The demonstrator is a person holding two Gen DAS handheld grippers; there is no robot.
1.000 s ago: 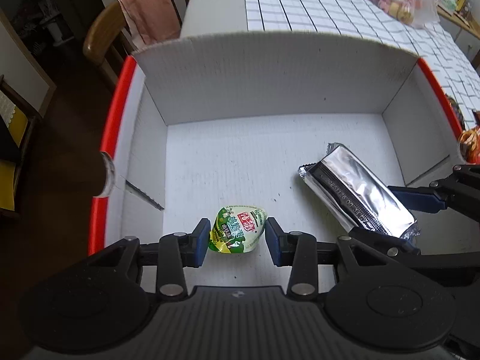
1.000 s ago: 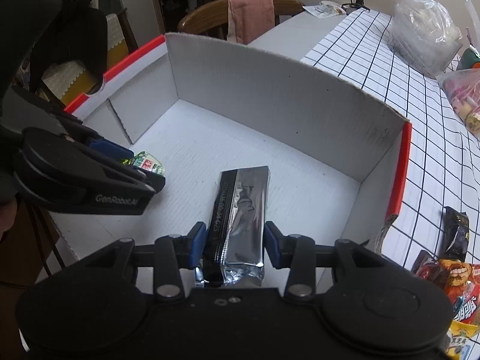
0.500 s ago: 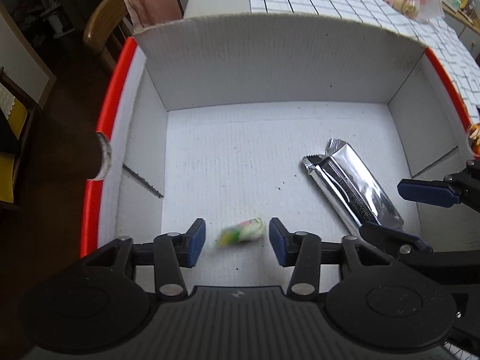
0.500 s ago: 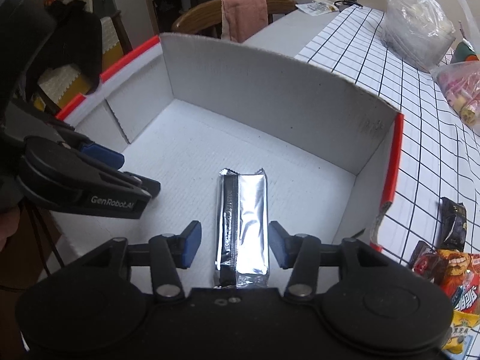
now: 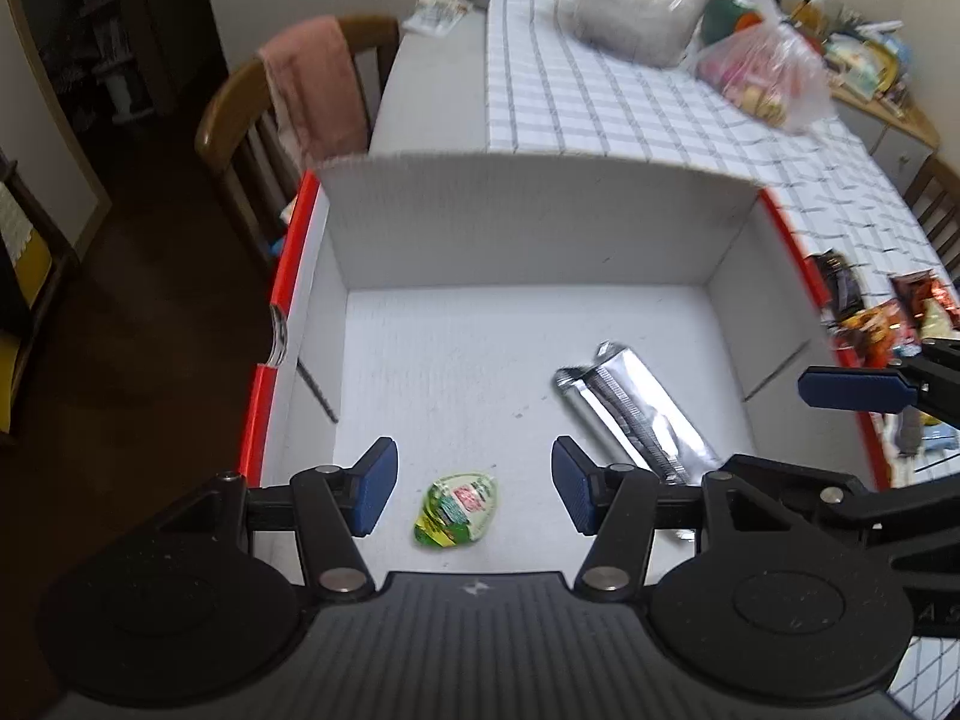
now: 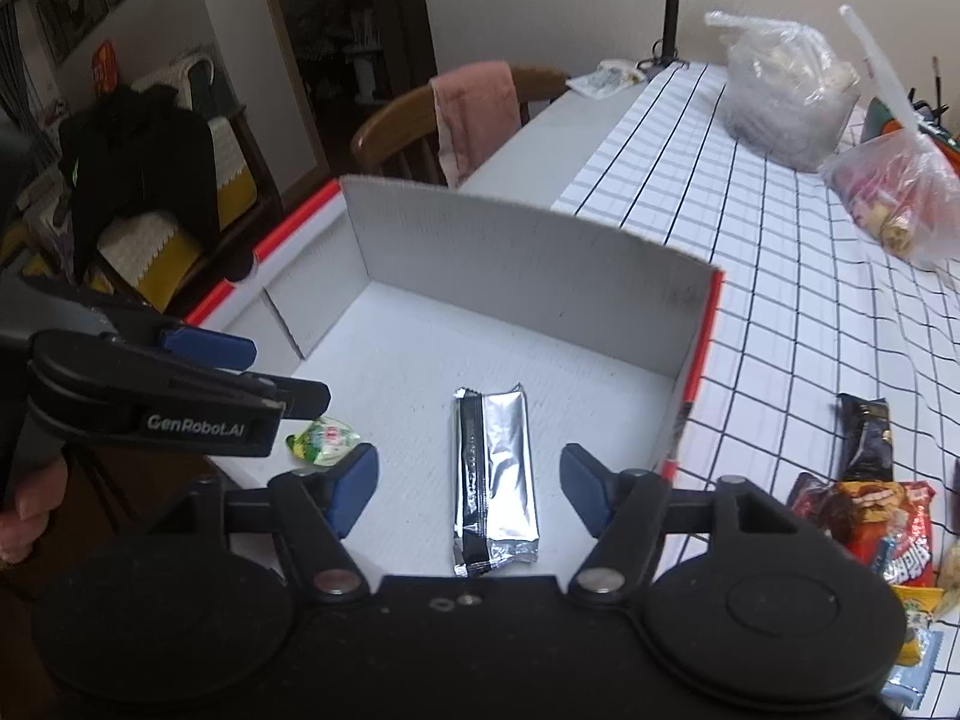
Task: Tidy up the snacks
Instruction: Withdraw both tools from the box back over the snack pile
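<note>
A white cardboard box with red rims [image 5: 540, 228] [image 6: 516, 252] sits at the table's edge. On its floor lie a small green jelly cup [image 5: 457, 503] [image 6: 323, 441] and a silver foil snack pack [image 5: 639, 414] [image 6: 493, 480]. My left gripper [image 5: 474, 489] is open and empty, raised above the jelly cup. My right gripper [image 6: 468, 489] is open and empty, raised above the foil pack. Each gripper shows at the edge of the other's view.
Several loose snack packets [image 6: 864, 498] [image 5: 882, 312] lie on the checked tablecloth [image 6: 780, 312] right of the box. Plastic bags [image 6: 786, 96] and a lamp [image 6: 678, 6] stand at the far end. A wooden chair with a pink towel [image 5: 312, 96] stands behind the box.
Both grippers opened and let go: the jelly cup and the foil pack dropped onto the box floor. Both grippers then lifted and pulled back, with jaws wider.
</note>
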